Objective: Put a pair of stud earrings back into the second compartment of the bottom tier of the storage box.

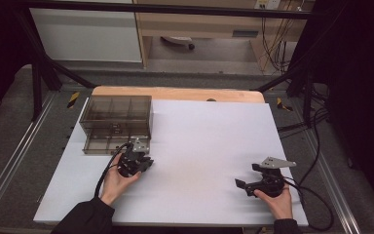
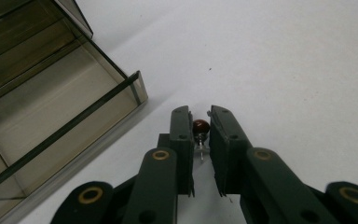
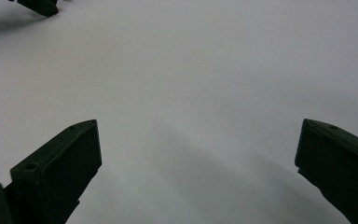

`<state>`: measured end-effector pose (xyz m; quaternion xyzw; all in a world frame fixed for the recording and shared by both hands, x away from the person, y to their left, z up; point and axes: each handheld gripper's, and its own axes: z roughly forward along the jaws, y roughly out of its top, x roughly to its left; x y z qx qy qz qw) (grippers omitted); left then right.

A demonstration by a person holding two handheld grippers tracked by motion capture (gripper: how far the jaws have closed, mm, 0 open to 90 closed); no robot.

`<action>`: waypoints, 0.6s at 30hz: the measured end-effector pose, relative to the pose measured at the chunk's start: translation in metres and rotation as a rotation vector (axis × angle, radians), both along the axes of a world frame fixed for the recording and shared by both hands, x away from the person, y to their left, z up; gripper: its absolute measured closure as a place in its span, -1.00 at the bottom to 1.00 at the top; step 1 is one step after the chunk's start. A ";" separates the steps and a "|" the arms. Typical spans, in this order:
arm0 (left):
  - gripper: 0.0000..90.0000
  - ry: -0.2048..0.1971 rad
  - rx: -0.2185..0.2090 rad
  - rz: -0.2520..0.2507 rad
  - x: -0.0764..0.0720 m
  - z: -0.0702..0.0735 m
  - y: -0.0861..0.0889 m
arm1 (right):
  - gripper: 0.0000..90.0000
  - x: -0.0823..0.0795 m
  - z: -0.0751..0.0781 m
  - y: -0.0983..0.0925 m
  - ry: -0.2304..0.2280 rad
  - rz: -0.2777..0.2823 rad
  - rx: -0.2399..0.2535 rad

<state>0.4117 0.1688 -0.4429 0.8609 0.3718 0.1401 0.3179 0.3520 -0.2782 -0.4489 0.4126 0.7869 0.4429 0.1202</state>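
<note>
White tabletop; left gripper jaws pinch a red bead, right gripper jaws wide, empty.

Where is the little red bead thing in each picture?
High view: the red bead is too small to make out; the left gripper that holds it sits just in front of the smoky plastic box.
Left gripper view: the red bead is pinched between the two black jaws, just above the white table.
Right gripper view: not in it.
Shared landmark: the smoky plastic box, close to the left gripper.
</note>
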 end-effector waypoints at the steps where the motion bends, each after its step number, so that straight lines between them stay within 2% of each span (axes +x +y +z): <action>1: 0.76 0.001 -0.001 0.000 0.000 0.000 0.000 | -0.98 0.000 0.000 0.000 -0.002 -0.001 0.001; 6: 0.76 0.010 -0.011 -0.003 0.000 0.001 0.001 | -0.98 0.000 0.000 0.000 -0.002 0.001 0.000; 18: 0.76 -0.004 -0.043 -0.005 -0.007 0.011 0.005 | -0.98 0.000 0.000 0.000 0.001 0.001 0.002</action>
